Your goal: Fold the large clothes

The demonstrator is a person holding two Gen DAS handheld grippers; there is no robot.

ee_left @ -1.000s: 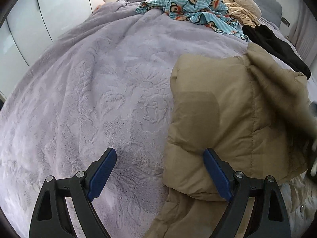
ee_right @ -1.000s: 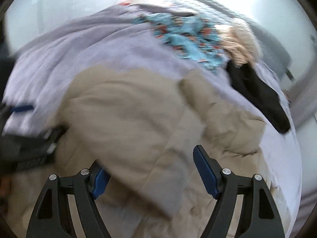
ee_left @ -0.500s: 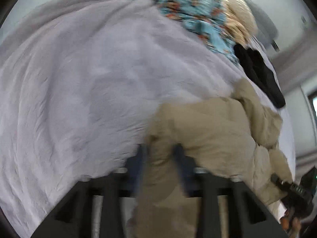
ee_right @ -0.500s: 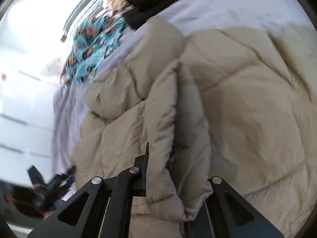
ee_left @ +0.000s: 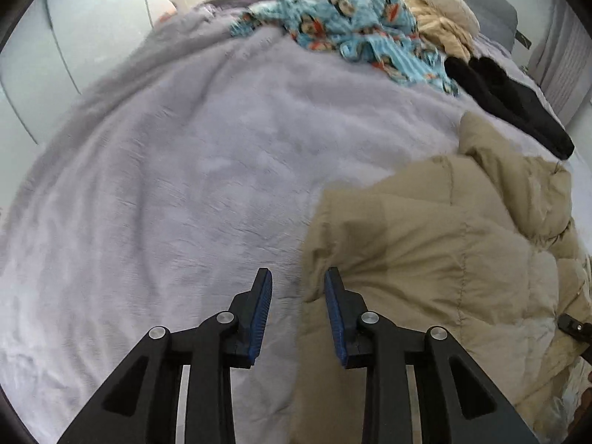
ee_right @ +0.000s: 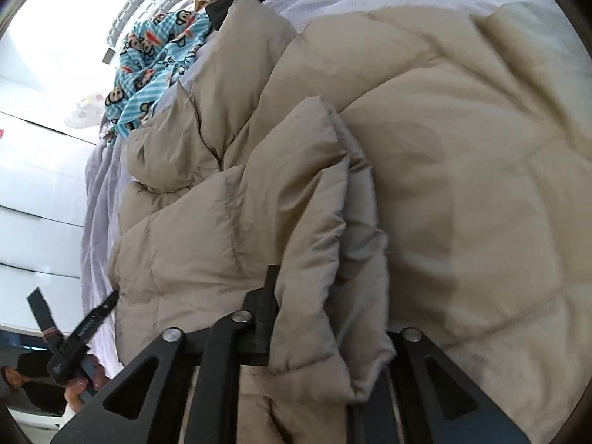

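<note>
Jacket first: the tan puffer jacket (ee_left: 444, 259) lies bunched along the right side of the bed, toward its near edge, on the lilac plush blanket (ee_left: 166, 185). My left gripper (ee_left: 298, 281) has just been closing and now stands narrow. The jacket's left edge sits between its jaws against the right pad (ee_left: 335, 318), with blanket showing beside the left one, so nothing is pinched. My right gripper (ee_right: 329, 285) has just eased open a little, yet a thick fold of the jacket (ee_right: 444, 185) fills the gap and it grips that fold (the far finger is buried in fabric). At the head of the bed lie a blue monkey-print garment (ee_left: 344, 26) and a black garment (ee_left: 510, 103).
</note>
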